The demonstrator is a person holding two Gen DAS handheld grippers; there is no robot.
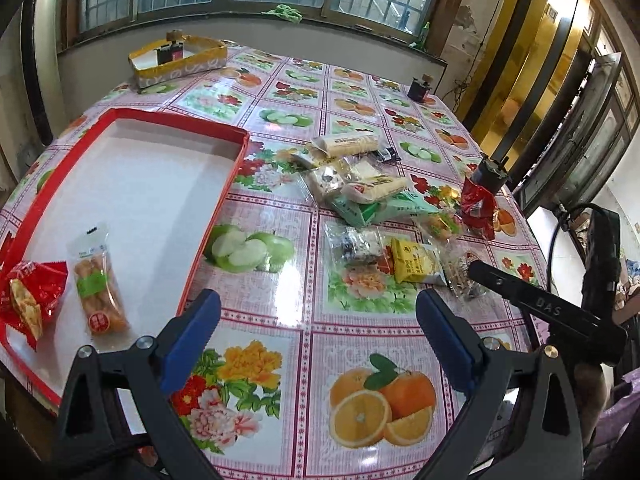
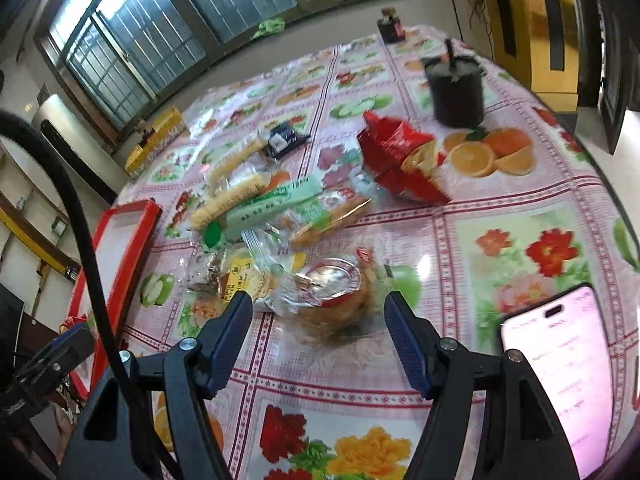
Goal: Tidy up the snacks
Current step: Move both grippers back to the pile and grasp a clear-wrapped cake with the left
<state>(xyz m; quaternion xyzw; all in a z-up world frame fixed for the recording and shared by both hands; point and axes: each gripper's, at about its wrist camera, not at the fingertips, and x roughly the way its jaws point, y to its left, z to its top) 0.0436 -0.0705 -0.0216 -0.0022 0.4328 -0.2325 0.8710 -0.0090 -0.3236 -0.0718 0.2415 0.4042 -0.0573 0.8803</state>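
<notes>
A red tray (image 1: 224,200) with a white floor lies at the left of the table. In it are a red snack packet (image 1: 32,296) and a clear packet of fried twists (image 1: 98,284). My left gripper (image 1: 320,320) hangs open over the flowered cloth just right of the tray, holding nothing. A loose heap of snacks (image 1: 360,196) lies mid-table. My right gripper (image 2: 318,304) is open, its blue pads on either side of a clear packet of round biscuits (image 2: 332,296), not closed on it. A red packet (image 2: 400,156) and a green packet (image 2: 276,204) lie beyond.
A phone (image 2: 560,380) with a lit screen lies at the near right. A black cup (image 2: 456,88) stands behind the red packet, a small dark jar (image 2: 390,26) farther back. A yellow box (image 1: 180,60) sits at the far left. The table edge (image 1: 516,216) curves along the right.
</notes>
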